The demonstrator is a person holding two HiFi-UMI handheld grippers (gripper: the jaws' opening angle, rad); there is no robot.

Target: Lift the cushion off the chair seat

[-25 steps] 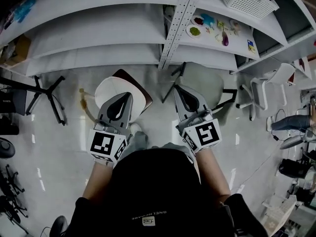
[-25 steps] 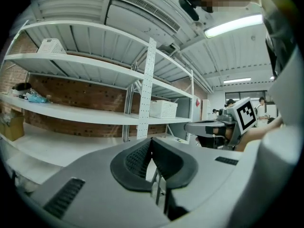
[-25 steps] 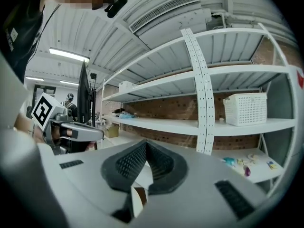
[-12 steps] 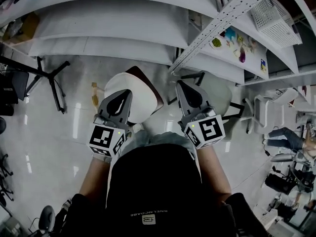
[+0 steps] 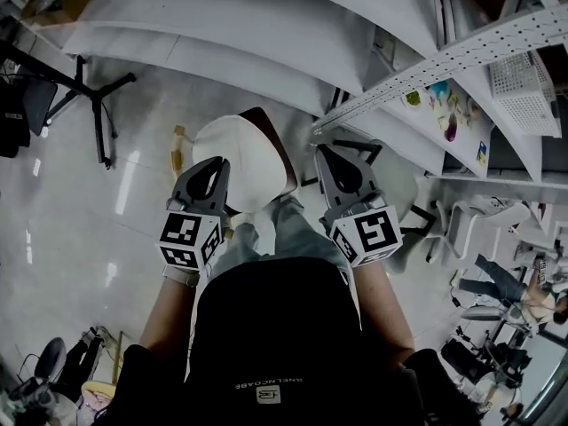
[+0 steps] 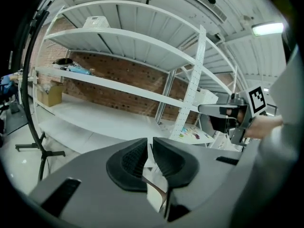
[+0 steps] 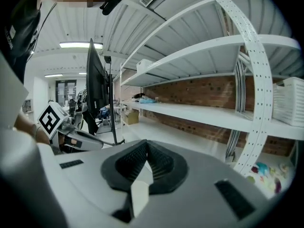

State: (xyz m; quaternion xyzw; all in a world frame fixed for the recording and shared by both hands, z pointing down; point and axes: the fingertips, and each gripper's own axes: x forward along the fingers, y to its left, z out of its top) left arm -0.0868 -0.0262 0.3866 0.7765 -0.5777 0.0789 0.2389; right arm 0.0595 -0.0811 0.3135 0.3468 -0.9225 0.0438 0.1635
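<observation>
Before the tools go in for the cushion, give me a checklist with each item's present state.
1. Cushion lies on the chair seat, in plain sight: ok.
2. Left tool wide enough to take the cushion's edge: not ok. Its jaws are only a slit apart and opening, with nothing between them.
3. Right tool open: not ok. Its jaws are together and empty.
4. Both tools at the cushion: not ok. The left tool is at its near edge, though contact cannot be told; the right tool is off to the cushion's right.
5. Nothing lying on the cushion: ok.
6. Cushion loose from the seat, no ties: cannot tell.
</observation>
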